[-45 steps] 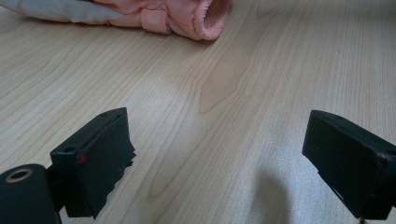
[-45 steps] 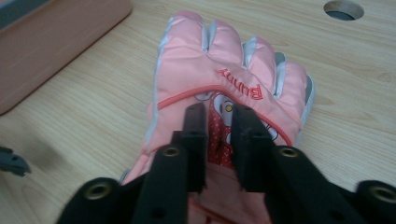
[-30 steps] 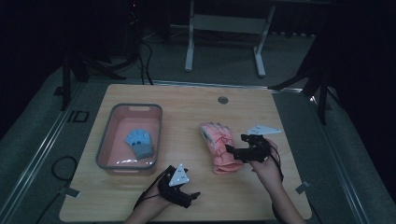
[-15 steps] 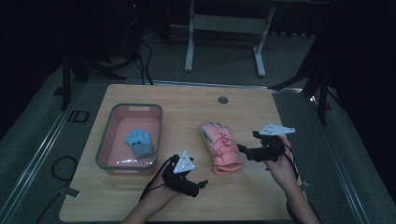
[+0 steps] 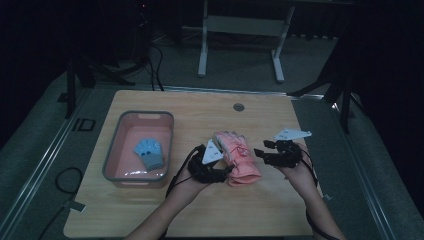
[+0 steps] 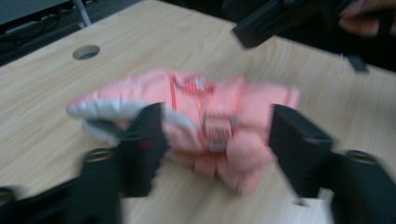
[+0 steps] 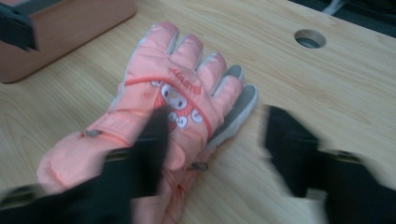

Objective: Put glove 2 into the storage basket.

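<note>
Pink glove (image 5: 236, 157) on wooden table (image 5: 210, 107), left gripper (image 5: 220, 175) jaws closing astride cuff, right gripper (image 5: 260, 154) jaws closing, apart beside it, pink tub (image 5: 112, 160) holding blue glove (image 5: 149, 152) at left.

Both grippers low, left gripper (image 5: 216, 172) and right gripper (image 5: 264, 152) (jaws just closing, part-open).

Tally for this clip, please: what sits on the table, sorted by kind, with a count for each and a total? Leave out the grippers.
Padded pink winter gloves with grey palms, stacked on the bare wood: 2, judging by the right gripper view
Small blue knitted gloves, lying in the tub: 1
Pink plastic tubs with a grey rim: 1
Total: 4
</note>
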The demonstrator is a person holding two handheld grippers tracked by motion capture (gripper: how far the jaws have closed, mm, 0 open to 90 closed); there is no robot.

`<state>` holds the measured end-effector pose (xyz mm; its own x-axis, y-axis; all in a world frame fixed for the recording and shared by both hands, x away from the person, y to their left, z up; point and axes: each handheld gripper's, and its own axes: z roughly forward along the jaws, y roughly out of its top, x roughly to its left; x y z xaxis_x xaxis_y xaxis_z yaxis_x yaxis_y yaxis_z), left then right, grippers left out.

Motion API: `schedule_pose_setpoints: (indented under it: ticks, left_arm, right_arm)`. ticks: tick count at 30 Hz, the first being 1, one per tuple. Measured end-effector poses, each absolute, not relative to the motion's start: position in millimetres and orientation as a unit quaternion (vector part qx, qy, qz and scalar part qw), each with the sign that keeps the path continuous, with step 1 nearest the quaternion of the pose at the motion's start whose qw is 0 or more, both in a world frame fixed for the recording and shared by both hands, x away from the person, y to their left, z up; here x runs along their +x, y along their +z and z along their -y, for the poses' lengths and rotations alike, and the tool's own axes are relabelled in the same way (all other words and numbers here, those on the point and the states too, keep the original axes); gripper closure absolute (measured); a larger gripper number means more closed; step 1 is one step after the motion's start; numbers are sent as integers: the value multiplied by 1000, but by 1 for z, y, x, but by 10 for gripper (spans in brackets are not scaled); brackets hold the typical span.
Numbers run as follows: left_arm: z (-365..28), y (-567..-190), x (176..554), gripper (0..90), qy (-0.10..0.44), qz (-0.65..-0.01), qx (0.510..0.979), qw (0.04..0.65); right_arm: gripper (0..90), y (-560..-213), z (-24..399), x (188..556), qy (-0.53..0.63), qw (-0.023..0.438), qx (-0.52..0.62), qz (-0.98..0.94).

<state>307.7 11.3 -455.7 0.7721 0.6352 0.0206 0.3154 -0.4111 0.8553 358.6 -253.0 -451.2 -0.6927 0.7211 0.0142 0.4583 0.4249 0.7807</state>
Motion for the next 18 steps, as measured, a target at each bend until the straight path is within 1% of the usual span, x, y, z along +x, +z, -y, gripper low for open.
schedule_pose_setpoints:
  ticks: [1,2,4,6,7,10,11,12,13,14,16,18]
  left_arm:
    - [-5,-454,317,509,174,-299,818,459]
    - [-2,-455,323,538,172,-310,815,458]
    - [2,-460,334,541,170,-330,812,449]
    - [4,-468,343,487,158,-359,805,444]
    - [5,-472,347,451,147,-371,803,442]
    - [9,-489,355,312,135,-403,805,415]
    - [9,-494,356,300,135,-407,805,409]
    - [9,-494,356,299,135,-407,805,409]
    - [7,-502,358,299,117,-422,801,408]
    - [6,-506,360,298,110,-428,800,406]
    - [5,-516,363,297,76,-437,801,402]
    - [5,-524,366,278,58,-442,801,400]
  right_arm:
    - [577,-451,252,362,402,160,354,-829]
    - [617,-453,248,367,405,154,353,-829]
    - [615,-458,244,373,402,148,354,-831]
    - [592,-464,240,377,403,137,353,-833]
    - [564,-467,238,379,401,134,354,-834]
    - [503,-478,234,387,395,125,364,-834]
    - [483,-481,234,389,395,116,370,-833]
    - [483,-481,234,389,395,116,370,-833]
    - [479,-485,234,390,394,106,374,-833]
    - [455,-494,234,392,388,89,383,-834]
    - [417,-503,235,394,384,68,397,-831]
    - [410,-510,237,396,380,40,412,-827]
